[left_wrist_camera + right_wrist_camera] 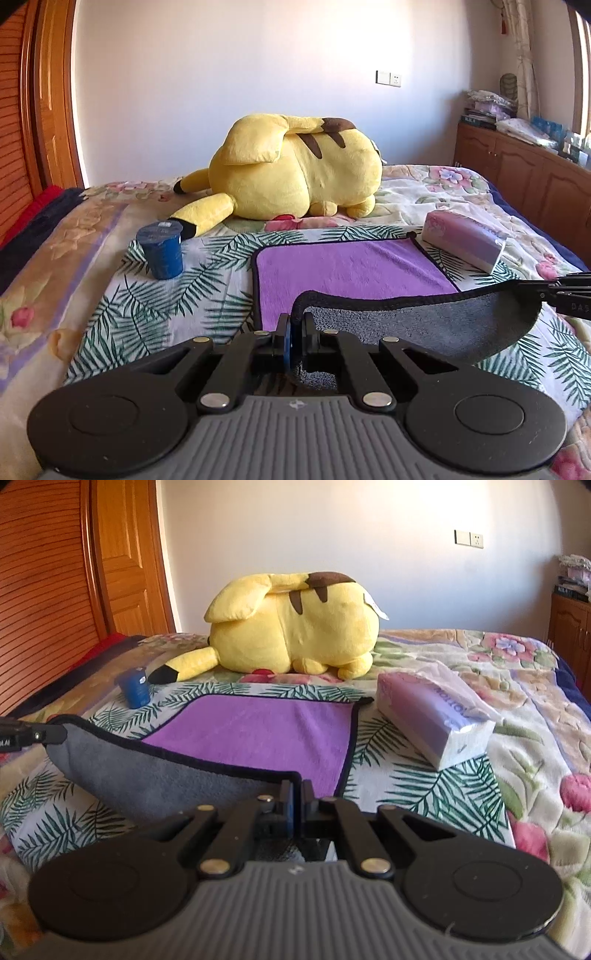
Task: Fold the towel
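A towel, purple on top [347, 269] and grey underneath, with dark trim, lies on the bed. Its near edge is lifted off the bed and shows the grey side [436, 325]. My left gripper [296, 325] is shut on the near left corner of the towel. My right gripper [297, 794] is shut on the near right corner; the towel also shows in the right wrist view [258, 731]. Each gripper shows at the edge of the other's view, the right one [554, 291] and the left one [26, 734]. The far half of the towel lies flat.
A yellow plush toy [295, 166] lies behind the towel. A blue cup [162, 251] stands to the towel's left. A tissue pack [465, 240] lies to its right. The bed cover has leaf and flower prints. A wooden door is at left, a cabinet [517, 173] at right.
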